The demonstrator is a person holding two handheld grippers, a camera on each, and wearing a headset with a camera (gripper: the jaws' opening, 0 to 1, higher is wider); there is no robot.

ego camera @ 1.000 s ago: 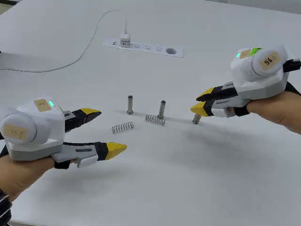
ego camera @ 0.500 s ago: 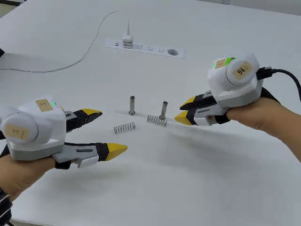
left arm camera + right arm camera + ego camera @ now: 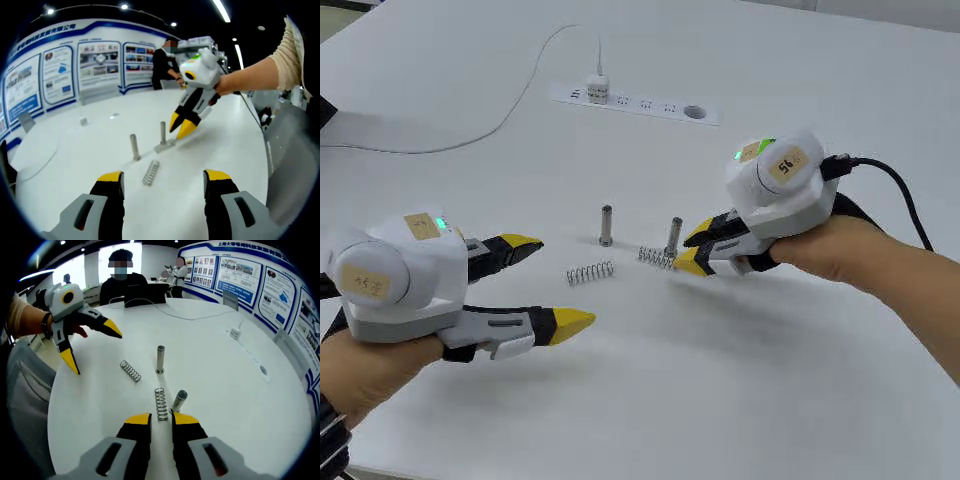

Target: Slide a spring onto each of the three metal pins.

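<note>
a loose spring is seen at 8 o'clock of a pin; it is judged light and squashy, best pinched mid-coil. right gripper barely parted, left gripper wide, both empty.

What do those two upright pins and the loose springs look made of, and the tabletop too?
The two upright grey pins look like bare metal, likely steel: dull silver sheen. The two loose coil springs look like thin bright wire, probably steel. The white tabletop seems smooth matte laminate; I cannot be sure.
</note>
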